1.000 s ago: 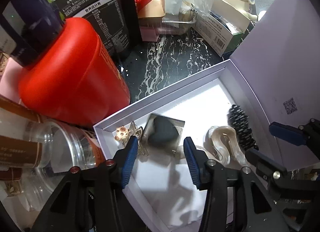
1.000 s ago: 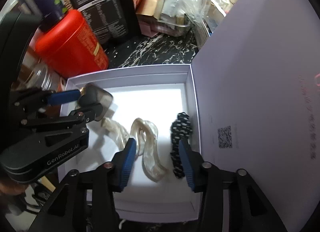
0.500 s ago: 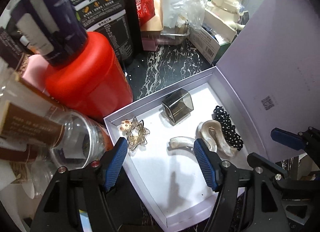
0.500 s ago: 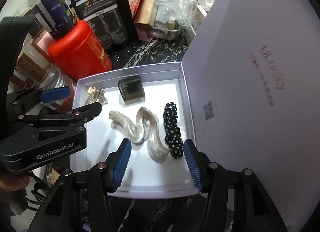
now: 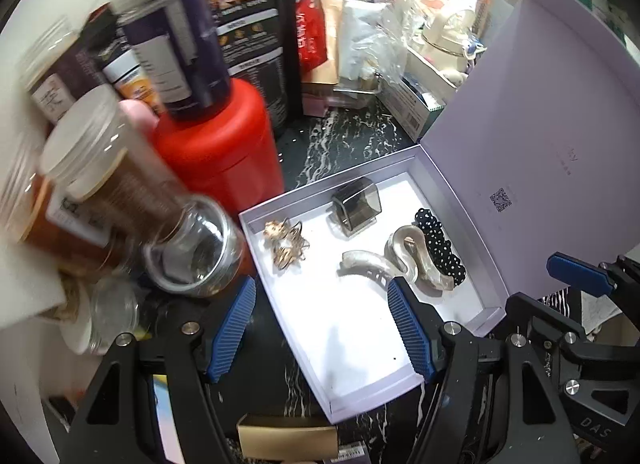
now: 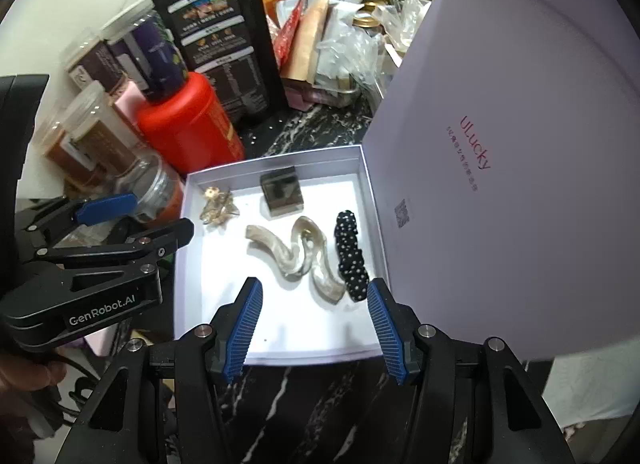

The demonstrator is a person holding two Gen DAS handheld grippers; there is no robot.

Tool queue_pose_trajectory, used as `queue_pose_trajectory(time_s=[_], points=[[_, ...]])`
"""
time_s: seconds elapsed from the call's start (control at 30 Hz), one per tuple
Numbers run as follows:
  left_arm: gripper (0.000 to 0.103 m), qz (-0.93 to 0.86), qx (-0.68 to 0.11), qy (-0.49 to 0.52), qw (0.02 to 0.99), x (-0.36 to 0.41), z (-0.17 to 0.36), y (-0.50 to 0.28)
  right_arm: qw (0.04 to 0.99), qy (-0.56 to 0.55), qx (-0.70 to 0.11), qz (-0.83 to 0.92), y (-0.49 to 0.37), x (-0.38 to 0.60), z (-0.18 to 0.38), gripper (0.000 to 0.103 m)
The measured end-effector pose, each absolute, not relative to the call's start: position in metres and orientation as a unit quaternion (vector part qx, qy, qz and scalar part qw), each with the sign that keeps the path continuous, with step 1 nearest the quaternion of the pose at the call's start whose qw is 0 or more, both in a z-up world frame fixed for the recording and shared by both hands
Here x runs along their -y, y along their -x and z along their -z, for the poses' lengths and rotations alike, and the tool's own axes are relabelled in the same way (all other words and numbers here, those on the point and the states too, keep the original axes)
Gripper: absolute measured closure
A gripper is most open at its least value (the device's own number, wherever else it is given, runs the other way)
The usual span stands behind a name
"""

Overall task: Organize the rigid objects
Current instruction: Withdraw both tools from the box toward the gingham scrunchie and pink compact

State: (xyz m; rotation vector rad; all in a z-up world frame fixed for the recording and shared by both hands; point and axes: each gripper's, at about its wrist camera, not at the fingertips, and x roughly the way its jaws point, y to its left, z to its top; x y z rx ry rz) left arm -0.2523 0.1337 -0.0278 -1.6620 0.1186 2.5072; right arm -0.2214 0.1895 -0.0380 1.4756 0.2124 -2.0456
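Note:
A lilac box [image 5: 320, 188] [image 6: 276, 162] lies open on the dark marble counter, its lid [image 5: 540, 124] [image 6: 520, 144] standing up on the right. Inside lie a gold wire clip [image 5: 286, 244] [image 6: 218, 206], a smoky square clip [image 5: 356, 206] [image 6: 282, 192], two pearly wavy clips [image 5: 412, 260] [image 6: 316, 252] and a black dotted clip [image 5: 440, 248] [image 6: 352, 256]. My left gripper [image 5: 320, 292] [image 6: 160, 216] hangs open above the box's left side, holding nothing. Over the near edge my right gripper [image 6: 314, 288] [image 5: 548, 288] is open too, with nothing between its fingers.
A red canister [image 5: 216, 148] [image 6: 188, 128] stands just left of the box, with a purple can on top. Clear jars [image 5: 192, 248] crowd the left. A black pouch [image 5: 256, 24], bags and cartons fill the back. A gold carton [image 5: 288, 440] lies near the front.
Both grippers have risen and drawn back from the box. The left jaws widened and let go of the smoky square clip, which now rests at the back of the box.

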Motion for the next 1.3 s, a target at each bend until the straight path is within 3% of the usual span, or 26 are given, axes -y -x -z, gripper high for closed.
queue_pose_trajectory(time_s=[0.43,0.5,0.53,1.3], points=[[0.034,-0.847,-0.019,0.53,0.041,-0.109,0.004,0.203,0.32,-0.536,-0.074,0.778,0.182,-0.202,0.01,0.048],[0.023,-0.847,-0.016,0.53,0.039,-0.108,0.002,0.195,0.324,-0.533,-0.076,0.778,0.174,-0.204,0.006,0.048],[0.021,-0.849,-0.015,0.528,0.037,-0.107,0.0,0.189,0.326,-0.533,-0.077,0.777,0.171,-0.205,0.005,0.048],[0.021,-0.853,0.021,0.52,-0.03,-0.1,0.0,0.073,0.385,-0.513,-0.114,0.759,0.088,-0.232,0.003,0.048]])
